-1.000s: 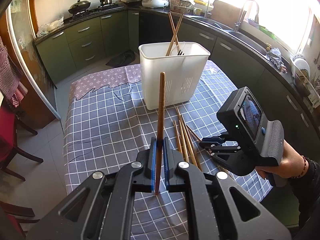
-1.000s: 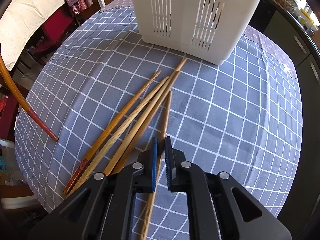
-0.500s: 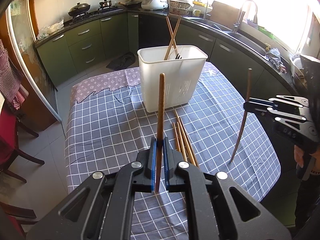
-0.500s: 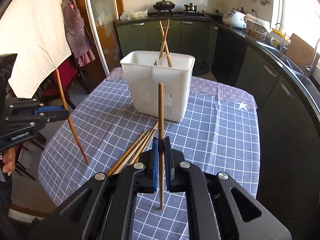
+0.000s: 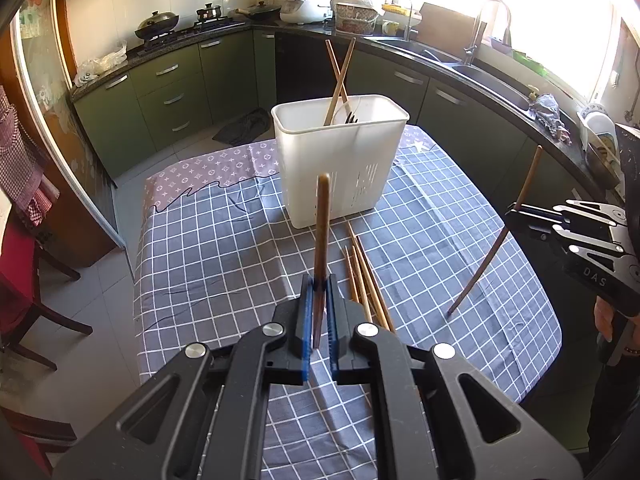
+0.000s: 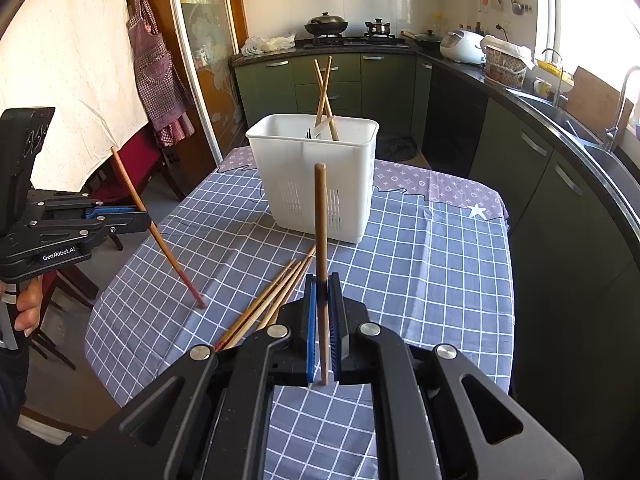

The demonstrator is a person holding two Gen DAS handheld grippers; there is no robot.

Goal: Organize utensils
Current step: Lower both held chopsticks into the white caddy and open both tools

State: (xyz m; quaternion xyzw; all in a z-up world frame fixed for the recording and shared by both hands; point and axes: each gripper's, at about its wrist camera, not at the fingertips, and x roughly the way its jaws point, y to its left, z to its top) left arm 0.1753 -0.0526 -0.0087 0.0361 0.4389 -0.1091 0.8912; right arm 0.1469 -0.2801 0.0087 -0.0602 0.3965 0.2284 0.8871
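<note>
Loose chopsticks (image 5: 362, 276) before holder (image 5: 340, 164)

I am working in a home kitchen: green cabinets (image 6: 360, 80) under a dark counter, wok (image 6: 325, 23) on a gas hob, rice cooker (image 6: 462, 46), sink with tap (image 5: 486, 20) below a bright window, checked apron (image 6: 154, 68) hanging by the door.

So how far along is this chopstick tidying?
Partly done. Two chopsticks already stand crossed in the white bin. In hand: the left tongs and the right tongs each grip one chopstick, neither dropped in yet. Left: a bundle of loose chopsticks lying on the checked tablecloth.
</note>
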